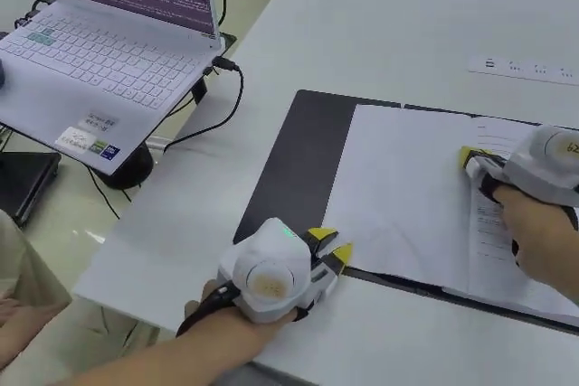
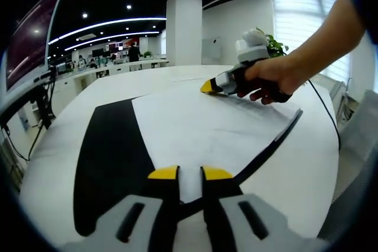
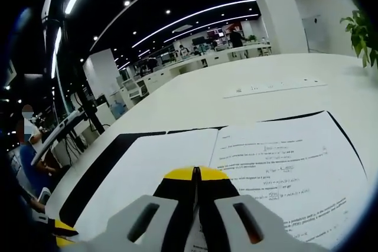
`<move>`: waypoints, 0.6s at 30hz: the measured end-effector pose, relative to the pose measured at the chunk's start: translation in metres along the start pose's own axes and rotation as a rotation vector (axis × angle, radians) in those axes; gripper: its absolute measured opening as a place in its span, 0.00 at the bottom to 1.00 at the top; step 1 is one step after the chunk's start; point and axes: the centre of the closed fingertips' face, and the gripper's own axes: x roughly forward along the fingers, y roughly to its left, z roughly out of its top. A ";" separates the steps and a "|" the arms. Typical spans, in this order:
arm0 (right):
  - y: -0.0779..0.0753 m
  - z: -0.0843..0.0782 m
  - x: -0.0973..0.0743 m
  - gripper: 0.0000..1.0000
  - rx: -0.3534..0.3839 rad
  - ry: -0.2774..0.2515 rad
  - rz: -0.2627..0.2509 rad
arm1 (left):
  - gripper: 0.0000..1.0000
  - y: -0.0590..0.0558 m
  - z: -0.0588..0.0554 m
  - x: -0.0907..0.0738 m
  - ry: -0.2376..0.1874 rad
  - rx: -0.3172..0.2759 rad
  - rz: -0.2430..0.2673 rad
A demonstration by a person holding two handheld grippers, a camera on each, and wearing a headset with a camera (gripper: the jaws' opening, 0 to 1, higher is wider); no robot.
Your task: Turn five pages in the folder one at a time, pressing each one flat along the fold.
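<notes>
Left hand-held gripper (image 1: 332, 244) sits at the near edge of the open black folder (image 1: 294, 164). Its jaws are a little apart, and the corner of the blank white page (image 1: 398, 187) shows in the narrow gap between its tips. Across that page, my right hand-held gripper (image 1: 470, 158) has its jaws pressed together, with the tips right at the fold; I cannot tell whether they touch the paper. The printed page (image 3: 283, 157) spreads to its right. The folder lies flat on the white bench (image 1: 380, 24). A laptop (image 1: 109, 51) stands well off to the left of my left one, and a power strip (image 1: 525, 68) lies beyond the right one.
</notes>
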 end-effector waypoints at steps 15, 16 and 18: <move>-0.011 0.026 0.039 0.00 -0.022 -0.001 -0.016 | 0.12 -0.001 0.000 0.000 -0.005 -0.007 0.005; -0.011 0.027 0.042 0.00 -0.030 0.002 -0.018 | 0.12 -0.001 0.000 0.000 -0.005 -0.007 0.006; -0.012 0.030 0.044 0.00 -0.030 -0.002 -0.022 | 0.12 -0.001 0.001 0.000 -0.004 -0.007 0.006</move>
